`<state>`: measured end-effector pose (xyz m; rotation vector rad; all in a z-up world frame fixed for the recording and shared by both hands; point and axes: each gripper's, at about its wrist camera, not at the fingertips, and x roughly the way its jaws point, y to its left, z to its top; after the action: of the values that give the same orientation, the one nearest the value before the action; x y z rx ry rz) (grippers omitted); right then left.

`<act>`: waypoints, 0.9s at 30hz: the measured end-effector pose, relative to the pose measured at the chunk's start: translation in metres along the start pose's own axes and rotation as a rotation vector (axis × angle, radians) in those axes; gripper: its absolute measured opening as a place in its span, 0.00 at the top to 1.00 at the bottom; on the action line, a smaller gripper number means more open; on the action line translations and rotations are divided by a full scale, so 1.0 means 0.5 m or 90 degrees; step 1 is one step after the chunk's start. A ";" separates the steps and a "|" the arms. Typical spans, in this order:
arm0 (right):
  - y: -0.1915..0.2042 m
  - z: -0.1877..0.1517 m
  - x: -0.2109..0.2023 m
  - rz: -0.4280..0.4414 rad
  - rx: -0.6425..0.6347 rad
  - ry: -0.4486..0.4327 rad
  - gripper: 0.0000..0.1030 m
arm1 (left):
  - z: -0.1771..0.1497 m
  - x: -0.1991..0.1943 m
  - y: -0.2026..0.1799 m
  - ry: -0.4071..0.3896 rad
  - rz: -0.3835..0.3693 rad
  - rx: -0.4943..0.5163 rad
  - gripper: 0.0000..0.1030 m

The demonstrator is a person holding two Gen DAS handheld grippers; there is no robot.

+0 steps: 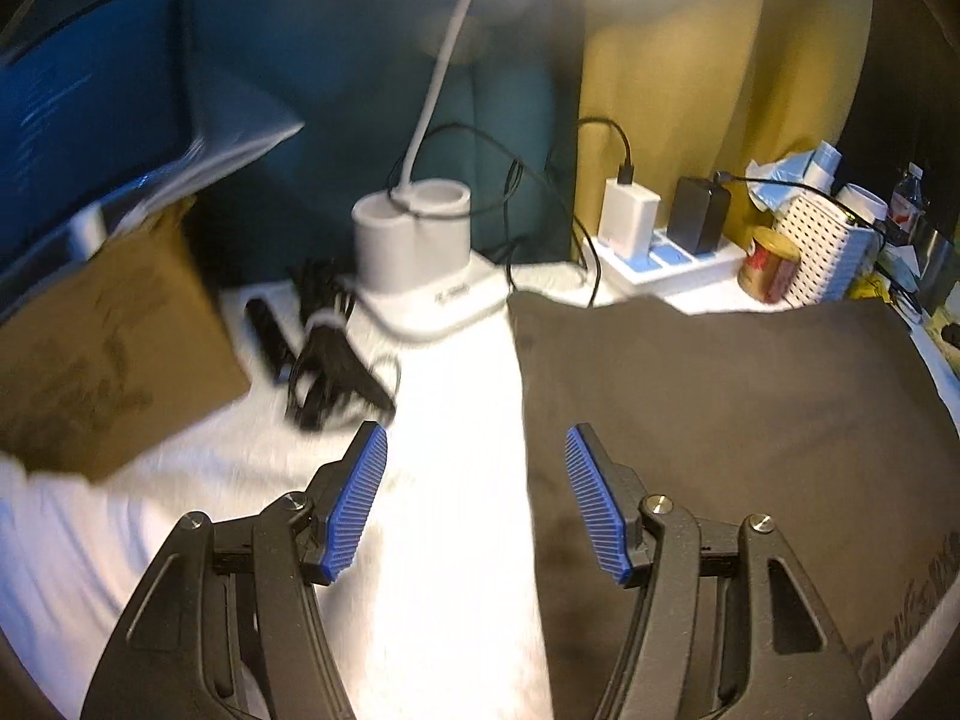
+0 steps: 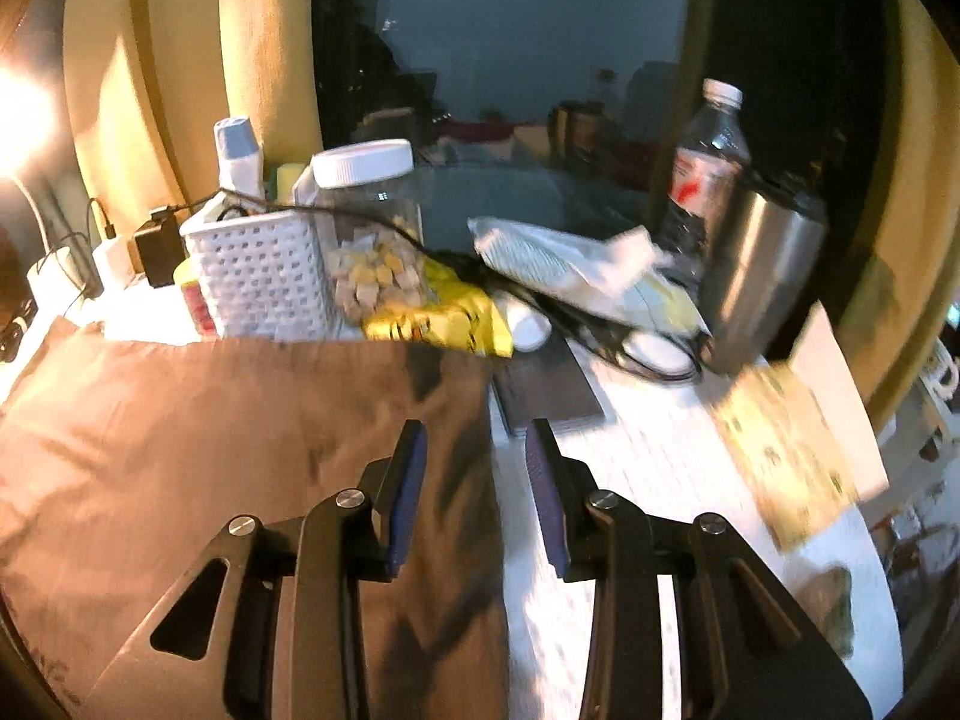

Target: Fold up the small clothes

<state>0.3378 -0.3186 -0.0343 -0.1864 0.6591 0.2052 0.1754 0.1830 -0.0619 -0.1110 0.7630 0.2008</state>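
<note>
A dark brown garment lies spread flat on a white tabletop, its far edge just short of the clutter along the back. The left gripper hovers above the garment's left edge, jaws wide apart and holding nothing, one blue pad over the white surface and the other over the cloth. In the right wrist view the same garment fills the left half of the scene, and the right gripper hangs over its right edge, jaws likewise apart and empty.

Behind the garment on the left side stand a white desk lamp, a bundle of black cables, a cardboard box and a power strip with chargers plugged in. On the right side sit a white perforated basket, a clear jar with a white lid, a yellow packet, a water bottle and a steel tumbler. Both views are slightly blurred.
</note>
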 end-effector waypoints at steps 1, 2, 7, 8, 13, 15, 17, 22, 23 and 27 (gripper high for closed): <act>-0.005 -0.012 -0.010 -0.002 0.003 0.003 0.65 | -0.011 -0.007 0.000 0.003 -0.001 -0.004 0.40; -0.008 -0.024 -0.020 -0.005 0.006 0.006 0.65 | -0.022 -0.014 -0.001 0.005 -0.003 -0.006 0.40; -0.025 -0.080 -0.064 -0.015 0.027 0.019 0.65 | -0.062 -0.039 -0.008 0.012 -0.013 -0.014 0.40; -0.026 -0.088 -0.070 -0.016 0.029 0.021 0.65 | -0.070 -0.046 -0.009 0.013 -0.018 -0.015 0.40; -0.031 -0.134 -0.109 -0.002 0.047 0.032 0.65 | -0.100 -0.071 -0.011 0.016 -0.037 -0.017 0.40; -0.033 -0.152 -0.121 0.001 0.057 0.039 0.65 | -0.116 -0.083 -0.011 0.019 -0.042 -0.020 0.40; -0.035 -0.171 -0.134 0.006 0.067 0.045 0.65 | -0.132 -0.094 -0.010 0.023 -0.047 -0.026 0.40; -0.042 -0.233 -0.162 0.035 0.099 0.070 0.65 | -0.178 -0.126 -0.020 0.040 -0.061 -0.026 0.40; -0.042 -0.245 -0.165 0.041 0.102 0.076 0.65 | -0.186 -0.132 -0.024 0.043 -0.066 -0.022 0.40; -0.037 -0.292 -0.181 0.065 0.116 0.103 0.65 | -0.225 -0.153 -0.042 0.067 -0.082 -0.005 0.40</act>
<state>0.1872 -0.3824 -0.0891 0.0066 0.8451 0.2281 0.0506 0.1324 -0.0889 -0.1784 0.8563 0.0756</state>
